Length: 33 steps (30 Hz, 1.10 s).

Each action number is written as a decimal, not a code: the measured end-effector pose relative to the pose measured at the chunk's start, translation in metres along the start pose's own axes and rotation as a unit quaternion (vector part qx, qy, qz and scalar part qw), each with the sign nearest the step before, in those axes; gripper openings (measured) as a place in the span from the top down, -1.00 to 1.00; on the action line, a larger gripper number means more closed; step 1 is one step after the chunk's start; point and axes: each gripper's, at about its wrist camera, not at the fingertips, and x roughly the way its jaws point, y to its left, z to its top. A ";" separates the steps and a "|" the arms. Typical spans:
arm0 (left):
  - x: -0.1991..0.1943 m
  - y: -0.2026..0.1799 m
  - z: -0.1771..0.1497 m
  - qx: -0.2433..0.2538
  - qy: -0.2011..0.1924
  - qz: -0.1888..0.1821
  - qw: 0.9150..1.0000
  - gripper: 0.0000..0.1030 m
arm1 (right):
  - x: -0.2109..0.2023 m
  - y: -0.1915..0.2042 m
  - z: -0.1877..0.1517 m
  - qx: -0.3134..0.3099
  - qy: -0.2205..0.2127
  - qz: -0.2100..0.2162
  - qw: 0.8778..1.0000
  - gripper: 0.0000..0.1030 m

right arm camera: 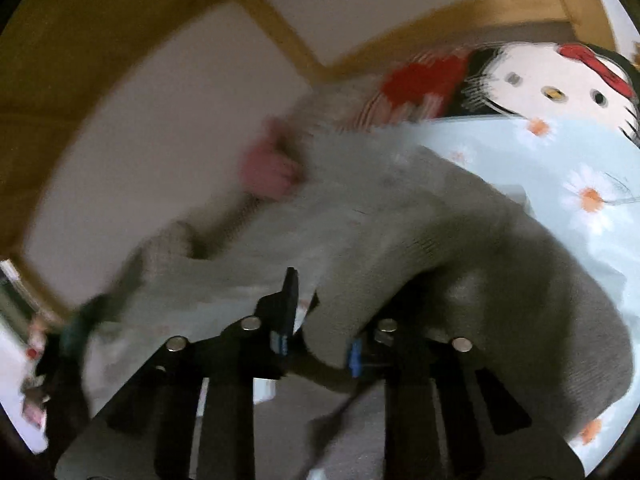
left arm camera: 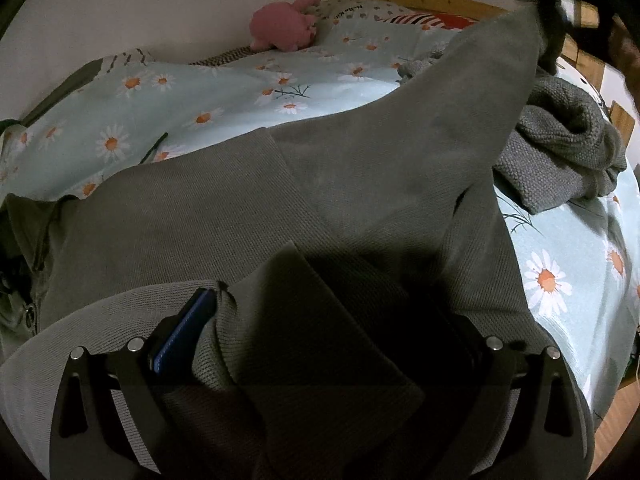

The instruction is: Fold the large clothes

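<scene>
A large olive-grey knit garment (left arm camera: 224, 216) lies spread on the bed, its zip (left arm camera: 30, 312) at the left edge. My left gripper (left arm camera: 328, 336) rests low on its near part. The jaws stand wide, a fold of cloth lies loosely between them, and the right finger is hidden in shadow. One sleeve (left arm camera: 472, 92) is pulled up towards the far right, where my right gripper (left arm camera: 554, 20) holds its end. In the blurred right wrist view, the right gripper (right arm camera: 320, 344) has its blue pads (right arm camera: 354, 354) closed on that sleeve (right arm camera: 400, 240).
A daisy-print bedcover (left arm camera: 192, 96) lies under the garment. A crumpled grey knit (left arm camera: 568, 152) sits at the right. A pink plush toy (left arm camera: 284, 24) and a cat-face pillow (right arm camera: 560, 80) lie by the wooden headboard (left arm camera: 420, 0). Floor (left arm camera: 616, 420) shows at the bed's near right edge.
</scene>
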 end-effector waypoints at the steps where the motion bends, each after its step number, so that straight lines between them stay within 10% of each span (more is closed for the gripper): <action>1: -0.001 0.000 0.000 -0.001 -0.001 -0.002 1.000 -0.90 | -0.005 0.012 0.000 -0.016 -0.004 0.009 1.000 0.65; 6: -0.057 0.028 0.001 -0.073 -0.076 -0.053 0.993 -0.87 | -0.040 0.101 -0.019 -0.128 -0.016 0.039 0.991 0.65; 12: -0.151 0.088 0.004 -0.134 -0.158 0.119 0.971 -0.87 | -0.064 0.179 -0.109 -0.177 -0.008 0.031 0.984 0.66; 14: -0.170 0.114 0.010 -0.147 -0.163 0.181 0.959 -0.87 | -0.060 0.209 -0.165 -0.272 -0.010 -0.016 0.962 0.66; 16: -0.186 0.135 0.024 -0.155 -0.170 0.163 0.959 -0.87 | -0.050 0.214 -0.224 -0.335 0.027 -0.020 0.942 0.66; 19: -0.184 0.149 0.068 -0.144 -0.104 -0.010 0.984 -0.87 | -0.033 0.217 -0.305 -0.440 0.072 -0.031 0.894 0.66; 21: -0.152 0.137 0.094 -0.119 -0.003 -0.141 0.983 -0.87 | -0.029 0.217 -0.347 -0.512 0.082 -0.043 0.854 0.70; 27: -0.053 0.055 0.104 0.032 0.193 -0.149 0.969 -0.87 | -0.023 0.212 -0.396 -0.613 0.061 -0.096 0.782 0.67; 31: -0.037 -0.012 0.115 0.164 0.210 -0.126 0.956 -0.86 | -0.019 0.206 -0.397 -0.596 0.075 -0.096 0.794 0.67; 33: -0.008 -0.036 0.106 0.239 0.266 -0.061 0.932 -0.86 | -0.017 0.205 -0.405 -0.620 0.067 -0.099 0.775 0.67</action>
